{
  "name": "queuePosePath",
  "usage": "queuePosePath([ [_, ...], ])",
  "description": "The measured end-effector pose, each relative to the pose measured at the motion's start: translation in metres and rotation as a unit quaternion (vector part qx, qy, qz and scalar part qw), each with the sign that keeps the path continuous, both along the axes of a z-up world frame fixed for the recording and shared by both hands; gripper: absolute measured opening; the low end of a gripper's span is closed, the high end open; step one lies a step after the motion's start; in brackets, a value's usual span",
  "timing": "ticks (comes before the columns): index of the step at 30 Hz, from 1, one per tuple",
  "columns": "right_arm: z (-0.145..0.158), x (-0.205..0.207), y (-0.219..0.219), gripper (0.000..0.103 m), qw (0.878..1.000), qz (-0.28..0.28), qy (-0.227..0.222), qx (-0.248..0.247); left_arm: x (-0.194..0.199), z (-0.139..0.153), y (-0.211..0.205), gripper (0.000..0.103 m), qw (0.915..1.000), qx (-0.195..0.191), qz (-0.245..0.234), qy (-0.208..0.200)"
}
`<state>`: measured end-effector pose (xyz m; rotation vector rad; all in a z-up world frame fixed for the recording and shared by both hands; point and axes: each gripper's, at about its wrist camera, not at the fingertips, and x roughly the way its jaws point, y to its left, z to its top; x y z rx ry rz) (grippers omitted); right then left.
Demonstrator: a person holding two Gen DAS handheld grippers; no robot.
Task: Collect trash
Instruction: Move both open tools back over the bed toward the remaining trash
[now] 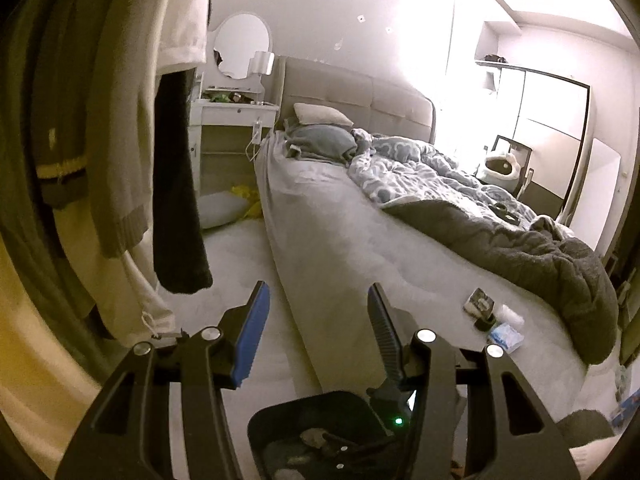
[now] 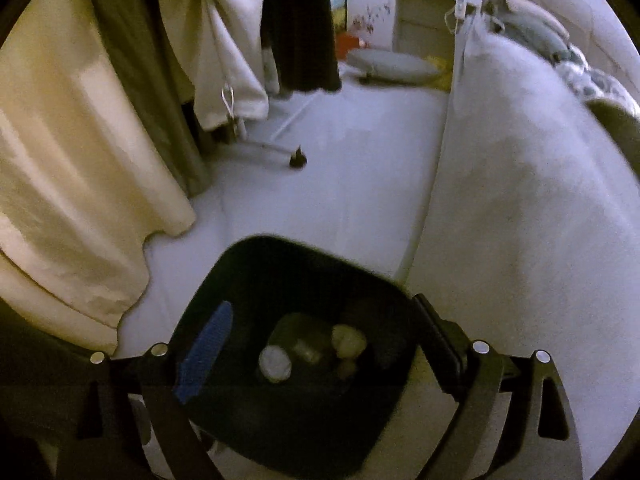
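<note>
Jaws of our right gripper [image 2: 320,344] stand spread wide directly over the black bin [image 2: 280,272], nothing between them, which we judge suits a drop into it. Down in the bin lie a white wad [image 2: 275,362] and a pale crumpled lump [image 2: 349,342], so part of the collecting looks done. The bin sits on the pale floor [image 2: 340,168] against the side of the bed [image 2: 520,200], close enough to serve whatever lies on the mattress.

Our left gripper [image 1: 318,320] hangs partly parted and grips nothing; in its view the bin shows at 6 o'clock under the fingers. At 4 o'clock on the mattress, just short of the dark blanket [image 1: 540,248], a small cluster remains: a crumpled wrapper [image 1: 478,300], a white wad [image 1: 510,314] and a bluish packet [image 1: 506,336]. We judge these the next pickings.

Hanging clothes [image 1: 120,140] crowd 9 o'clock, narrowing the aisle. Farther off, toward 12 o'clock, stand the headboard [image 1: 352,96] and a dressing table [image 1: 236,110] with a round mirror [image 1: 242,46].
</note>
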<state>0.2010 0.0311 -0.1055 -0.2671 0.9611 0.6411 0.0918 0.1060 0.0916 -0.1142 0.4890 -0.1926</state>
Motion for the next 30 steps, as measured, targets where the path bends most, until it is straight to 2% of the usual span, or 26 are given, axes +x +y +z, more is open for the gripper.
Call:
queuePosePath([
  [6,0.032,0.012,-0.032,0.091,0.999,0.006,-0.037,0.010,0.012,0.004,-0.027,0.062,0.9999,0.005,-0.011,0.000],
  [12,0.053,0.018,-0.081,0.091,0.998,-0.023,-0.059,0.029,0.022,0.002,-0.060,0.067,0.9994,0.014,-0.029,0.009],
  [14,0.059,0.018,-0.099,0.091,0.997,-0.032,-0.068,0.029,0.024,0.002,-0.070,0.071,0.9993,0.015,-0.031,0.012],
  [16,0.064,0.018,-0.112,0.091,0.996,-0.038,-0.073,0.032,0.027,-0.001,-0.081,0.075,0.9992,0.015,-0.034,0.013],
  [30,0.079,0.019,-0.198,0.091,0.992,-0.075,-0.098,0.040,0.049,-0.022,-0.146,0.079,0.9966,0.019,-0.067,0.044],
])
